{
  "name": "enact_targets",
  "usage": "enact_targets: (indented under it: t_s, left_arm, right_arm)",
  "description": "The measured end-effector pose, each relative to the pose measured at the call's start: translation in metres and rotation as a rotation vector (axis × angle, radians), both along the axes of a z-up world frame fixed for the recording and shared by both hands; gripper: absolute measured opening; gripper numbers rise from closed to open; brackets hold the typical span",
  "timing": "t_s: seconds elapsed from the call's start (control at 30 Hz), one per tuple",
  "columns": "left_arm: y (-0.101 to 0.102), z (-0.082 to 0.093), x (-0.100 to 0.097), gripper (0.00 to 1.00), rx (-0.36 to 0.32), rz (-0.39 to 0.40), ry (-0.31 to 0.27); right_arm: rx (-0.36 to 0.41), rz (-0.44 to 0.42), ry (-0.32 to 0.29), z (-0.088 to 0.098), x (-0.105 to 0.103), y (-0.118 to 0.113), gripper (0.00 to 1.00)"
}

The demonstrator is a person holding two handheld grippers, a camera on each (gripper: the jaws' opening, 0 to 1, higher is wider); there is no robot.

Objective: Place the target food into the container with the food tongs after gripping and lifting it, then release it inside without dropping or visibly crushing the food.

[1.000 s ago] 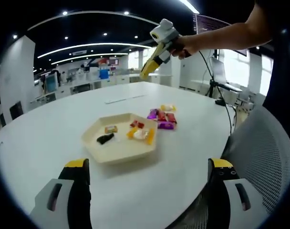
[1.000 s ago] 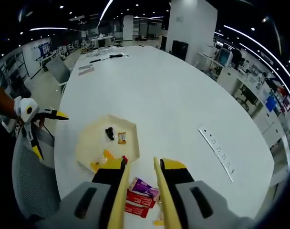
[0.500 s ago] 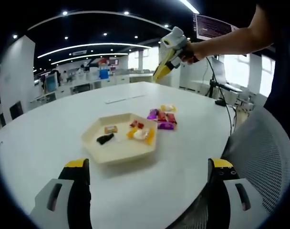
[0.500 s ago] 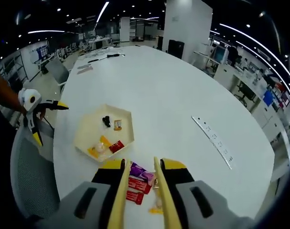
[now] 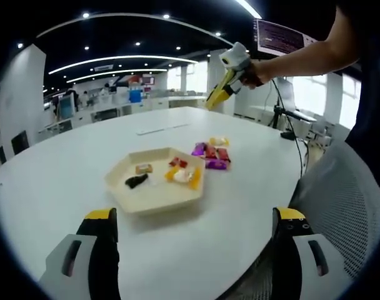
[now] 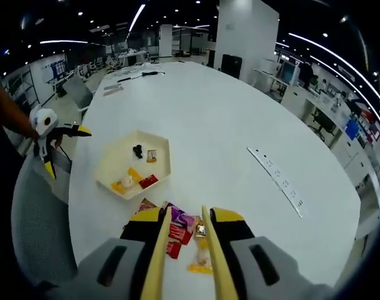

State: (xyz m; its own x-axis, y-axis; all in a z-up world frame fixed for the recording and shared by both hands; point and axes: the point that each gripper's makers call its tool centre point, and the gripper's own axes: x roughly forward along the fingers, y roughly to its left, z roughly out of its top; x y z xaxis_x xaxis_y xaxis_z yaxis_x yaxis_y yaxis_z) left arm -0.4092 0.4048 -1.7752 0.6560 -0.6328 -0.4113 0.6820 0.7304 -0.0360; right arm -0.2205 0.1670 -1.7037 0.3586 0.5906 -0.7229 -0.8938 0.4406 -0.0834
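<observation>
The right hand-held gripper (image 6: 182, 234) hides part of the snack packets (image 6: 177, 226); their labels are unreadable.

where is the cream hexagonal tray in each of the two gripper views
Left gripper view: the cream hexagonal tray sits centre, beyond the left gripper's wide-apart jaws.
Right gripper view: the tray lies left of centre, above the jaws.
Shared landmark: the pile of purple and red snack packets beside it.

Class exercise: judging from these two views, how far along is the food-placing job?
Done: the hexagonal tray already holds several snacks. In hand: nothing; the right gripper hangs over the wrapped snacks on the white table. The left gripper is open. Left: grip, lift, release into the tray.
</observation>
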Motion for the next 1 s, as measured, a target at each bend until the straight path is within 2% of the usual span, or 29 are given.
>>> enact_targets:
  t_s: [0.53,0.73,1.0]
  left_arm:
    - [0.0,-0.002,-0.001,0.98,-0.002,-0.004,0.01]
    - [0.0,-0.002,-0.001,0.98,0.0,-0.003,0.013]
    - [0.0,-0.003,-0.001,0.98,0.002,-0.001,0.015]
  right_arm:
    - [0.001,0.017,-0.022,-0.013,0.009,-0.007,0.28]
    - [-0.031,0.02,-0.023,-0.025,0.013,-0.01,0.28]
    - [-0.04,-0.018,0.013,-0.041,0.02,-0.016,0.28]
